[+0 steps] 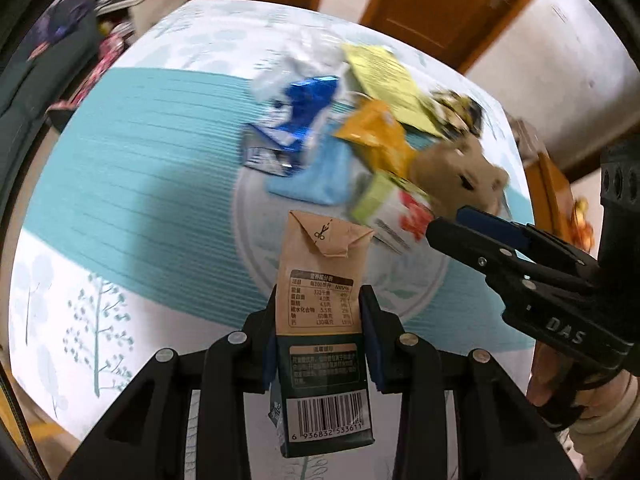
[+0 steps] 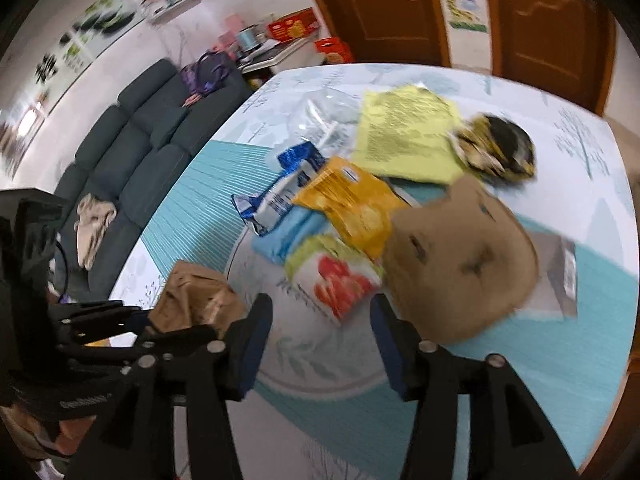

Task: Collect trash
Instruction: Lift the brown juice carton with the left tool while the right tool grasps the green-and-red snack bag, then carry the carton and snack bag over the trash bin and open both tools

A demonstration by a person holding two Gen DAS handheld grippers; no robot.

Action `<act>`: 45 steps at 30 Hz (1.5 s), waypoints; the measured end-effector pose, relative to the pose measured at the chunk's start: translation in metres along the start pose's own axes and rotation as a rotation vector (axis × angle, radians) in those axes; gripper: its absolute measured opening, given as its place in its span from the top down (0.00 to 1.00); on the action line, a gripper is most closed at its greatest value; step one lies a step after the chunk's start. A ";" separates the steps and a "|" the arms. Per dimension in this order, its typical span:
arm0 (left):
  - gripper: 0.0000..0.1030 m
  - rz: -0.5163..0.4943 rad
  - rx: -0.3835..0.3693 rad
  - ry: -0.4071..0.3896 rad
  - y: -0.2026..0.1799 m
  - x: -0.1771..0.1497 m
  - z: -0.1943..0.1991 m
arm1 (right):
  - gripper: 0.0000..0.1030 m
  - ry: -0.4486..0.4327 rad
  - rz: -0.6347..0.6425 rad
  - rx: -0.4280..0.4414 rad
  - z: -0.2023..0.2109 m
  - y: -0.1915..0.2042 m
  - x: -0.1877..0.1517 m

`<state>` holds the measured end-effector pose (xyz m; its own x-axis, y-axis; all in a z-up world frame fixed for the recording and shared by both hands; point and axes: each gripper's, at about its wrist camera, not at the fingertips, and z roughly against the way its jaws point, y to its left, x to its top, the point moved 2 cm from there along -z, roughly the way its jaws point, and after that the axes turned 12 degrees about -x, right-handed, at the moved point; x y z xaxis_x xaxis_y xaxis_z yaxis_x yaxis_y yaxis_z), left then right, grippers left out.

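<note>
- Nearest to the left wrist camera, the left gripper (image 1: 320,336) pinches a brown and dark green drink carton (image 1: 322,320) between its blue pads; the carton stands upright, with its folded top pointing away and its barcode toward the lens.
- In the right wrist view, the right gripper (image 2: 320,344) has its fingers spread, and nothing is between them; it hangs above the tablecloth (image 2: 200,184), just before the pile of trash.
- The step in hand, as I judge it, is to bring the carton away and to take the next piece with the free gripper.
- To do this well, the left grip should stay firm on the narrow sides of the carton, because a carton can slip or crush.
- The right gripper should come down over one thin edge, for example of the white packet with red fruit (image 2: 340,284), and not over many wrappers together.
- Behind this packet lie an orange snack bag (image 2: 352,204), a blue and white wrapper (image 2: 280,188) and a light blue cloth (image 2: 280,236), partly one over another.
- Beside them sits a brown plush toy (image 2: 460,256), probably not trash.
- Farther lie a yellow printed sheet (image 2: 404,132), a clear plastic bag (image 2: 328,120) and a dark round wrapper (image 2: 500,148).
- No bin or trash bag is visible, so I cannot tell where the carton should go.
</note>
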<state>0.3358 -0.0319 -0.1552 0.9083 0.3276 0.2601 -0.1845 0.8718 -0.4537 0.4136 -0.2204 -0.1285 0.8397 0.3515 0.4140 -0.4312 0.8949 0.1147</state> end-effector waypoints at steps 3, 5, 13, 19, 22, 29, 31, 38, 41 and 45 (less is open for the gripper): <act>0.68 0.041 0.008 -0.017 0.011 0.000 0.007 | 0.50 -0.004 0.085 -0.029 -0.012 0.013 0.012; 0.68 0.064 0.011 -0.024 0.020 0.000 0.012 | 0.50 -0.003 0.133 -0.052 -0.020 0.018 0.017; 0.68 0.145 0.020 -0.050 0.046 -0.007 0.024 | 0.49 0.012 0.395 -0.177 -0.052 0.050 0.011; 0.68 0.151 0.022 -0.056 0.050 -0.010 0.031 | 0.64 0.011 0.373 -0.184 -0.053 0.046 0.009; 0.68 0.136 0.017 -0.052 0.046 -0.012 0.034 | 0.73 0.020 0.282 -0.131 -0.044 0.036 0.011; 0.68 0.056 0.001 -0.028 0.029 -0.024 0.051 | 0.77 0.026 0.034 0.022 0.000 0.018 -0.004; 0.68 0.028 -0.013 -0.026 0.024 -0.028 0.059 | 0.78 0.014 -0.023 0.044 0.016 0.017 -0.014; 0.68 -0.124 -0.102 0.013 0.010 -0.051 0.089 | 0.78 -0.061 -0.217 0.029 0.079 0.033 -0.066; 0.68 -0.225 -0.143 0.052 0.005 -0.067 0.103 | 0.78 -0.110 -0.290 -0.022 0.110 0.053 -0.098; 0.68 -0.383 -0.188 0.103 0.000 -0.098 0.121 | 0.78 -0.167 -0.406 -0.096 0.140 0.083 -0.147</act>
<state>0.2009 -0.0198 -0.0781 0.9324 -0.0530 0.3575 0.2357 0.8389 -0.4906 0.2086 -0.2365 -0.0535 0.8664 -0.0760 0.4935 -0.0379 0.9755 0.2167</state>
